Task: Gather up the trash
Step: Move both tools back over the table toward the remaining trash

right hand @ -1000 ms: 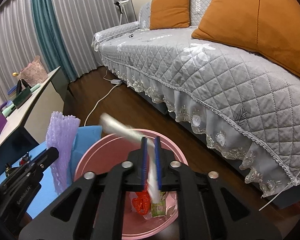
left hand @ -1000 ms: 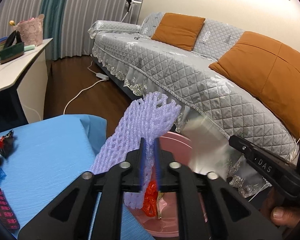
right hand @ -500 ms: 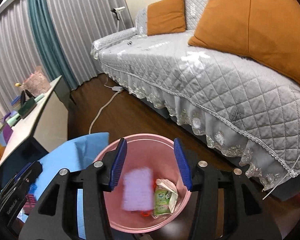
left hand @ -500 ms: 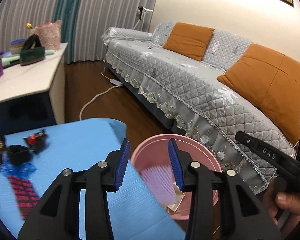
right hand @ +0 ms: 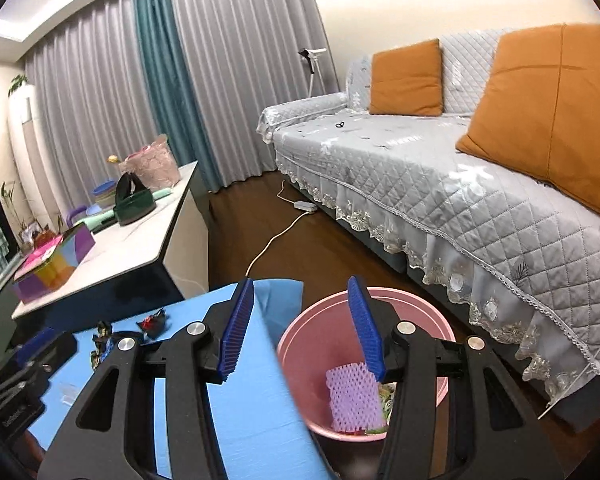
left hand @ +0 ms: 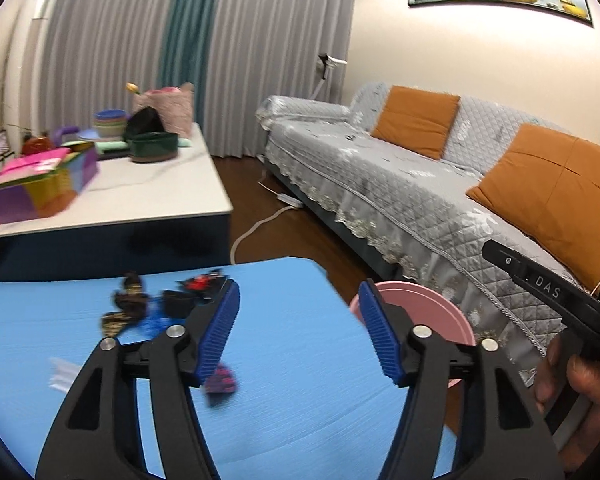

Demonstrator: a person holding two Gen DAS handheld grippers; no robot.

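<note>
Both grippers' fingers (left hand: 220, 332) are now spread and empty; foam net (right hand: 354, 402) dropped into bin (right hand: 420, 312) below; wrappers (left hand: 172, 304) ahead remain.

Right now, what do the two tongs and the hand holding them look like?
Both the left tongs and right tongs are black plastic, each with two ribbed blue pads and silver bolts. The right one's body carries white letters "DAS". A bare hand grips it; no sleeve shows.

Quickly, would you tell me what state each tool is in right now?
Left tool: open, holding nothing, over the blue table.
Right tool: open, holding nothing, above the pink bin.
</note>
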